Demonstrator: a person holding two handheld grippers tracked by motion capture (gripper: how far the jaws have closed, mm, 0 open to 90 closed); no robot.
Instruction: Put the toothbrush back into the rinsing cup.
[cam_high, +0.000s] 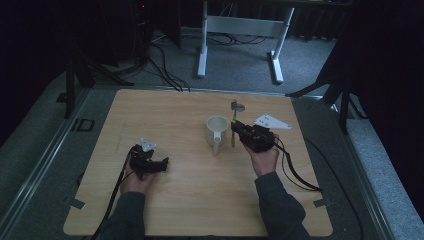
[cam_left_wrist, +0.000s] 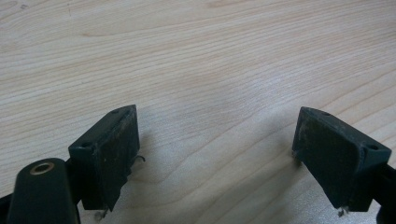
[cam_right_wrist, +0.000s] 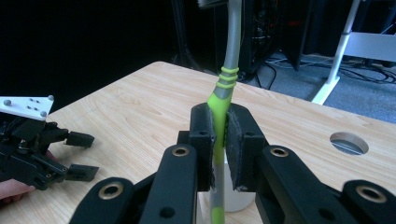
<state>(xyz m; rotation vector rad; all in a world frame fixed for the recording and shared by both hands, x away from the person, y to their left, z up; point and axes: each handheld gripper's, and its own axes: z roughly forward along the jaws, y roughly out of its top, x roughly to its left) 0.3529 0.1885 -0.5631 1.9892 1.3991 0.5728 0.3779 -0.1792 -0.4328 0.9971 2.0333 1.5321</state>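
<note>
A pale wooden worktop stands on grey carpet in a dim room, with a white-legged desk frame and loose cables on the floor well beyond its far edge. Near the middle of the worktop sits a cream mug, its handle turned toward the person, and a round cable hole is cut into the board beside it in the right gripper view. The person's forearms, in dark sleeves, come in from the near edge. The right hand-held gripper, lying roughly level with its jaws aimed at the mug, is clenched on a toothbrush with a green and grey handle, held upright just beside the mug's right side; the pads press on the green stretch of the handle, and the head end rises above the gripper, though whether its lower tip touches the worktop cannot be made out. The left hand-held gripper rests well apart on the near left of the worktop, its jaws released and spread wide over bare wood, its grey three-cornered plate facing up.
</note>
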